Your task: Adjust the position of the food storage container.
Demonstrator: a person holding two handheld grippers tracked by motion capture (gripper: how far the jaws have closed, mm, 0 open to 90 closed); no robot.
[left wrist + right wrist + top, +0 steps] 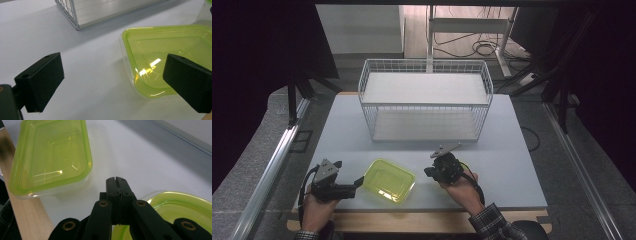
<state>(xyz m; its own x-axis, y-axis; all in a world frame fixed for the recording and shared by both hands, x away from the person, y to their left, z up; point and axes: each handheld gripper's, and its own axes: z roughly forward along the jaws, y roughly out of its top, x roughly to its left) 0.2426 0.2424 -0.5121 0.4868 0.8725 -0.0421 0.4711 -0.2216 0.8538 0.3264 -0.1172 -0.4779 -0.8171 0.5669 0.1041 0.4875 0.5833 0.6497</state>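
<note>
Clear yellow-green plastic box near the front of the grey worktop, left gripper just beside it with jaws wide, right gripper with jaws closed, white wire rack behind.

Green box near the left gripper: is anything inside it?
Nothing visible: through the green box and its see-through lid, only glare and the white table show. One jaw of the left gripper covers a corner.

Overhead forward-down; gripper views close, container shared.
</note>
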